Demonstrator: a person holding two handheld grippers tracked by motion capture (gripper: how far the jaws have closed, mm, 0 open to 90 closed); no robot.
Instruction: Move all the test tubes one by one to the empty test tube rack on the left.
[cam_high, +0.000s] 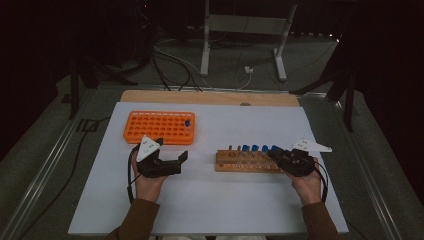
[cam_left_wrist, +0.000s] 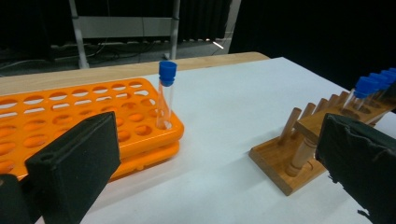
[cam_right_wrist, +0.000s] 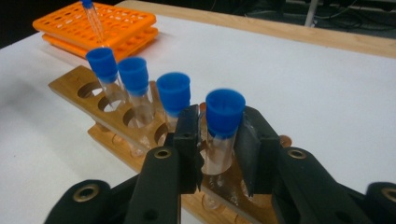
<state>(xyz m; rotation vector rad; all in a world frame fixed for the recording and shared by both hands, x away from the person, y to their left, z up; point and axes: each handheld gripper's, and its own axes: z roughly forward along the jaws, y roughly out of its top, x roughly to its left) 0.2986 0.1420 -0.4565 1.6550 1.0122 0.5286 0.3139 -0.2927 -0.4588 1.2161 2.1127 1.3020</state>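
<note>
Left gripper (cam_high: 172, 161) gapes wide — right gripper (cam_right_wrist: 218, 140) nearly closed

The clear blue-capped test tube (cam_right_wrist: 223, 126) sits between the right gripper (cam_right_wrist: 219, 144) jaws, in the wooden tube rack (cam_right_wrist: 84, 88); three more stand just beyond.

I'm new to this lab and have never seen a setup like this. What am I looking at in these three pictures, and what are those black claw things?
There is no machine here: a person holds a hand-held two-jaw tool in each hand. The high view looks down on a white table. The left gripper hangs open near an orange rack that holds one blue-capped tube. The right gripper is at a wooden rack with four capped tubes in a row.

The other two pictures come from cameras riding on the grippers, looking along their black jaws. In the right gripper view, the jaws stand on either side of the end tube, apparently closing on it below its cap. In the left gripper view, wide-open jaws frame both racks.
</note>
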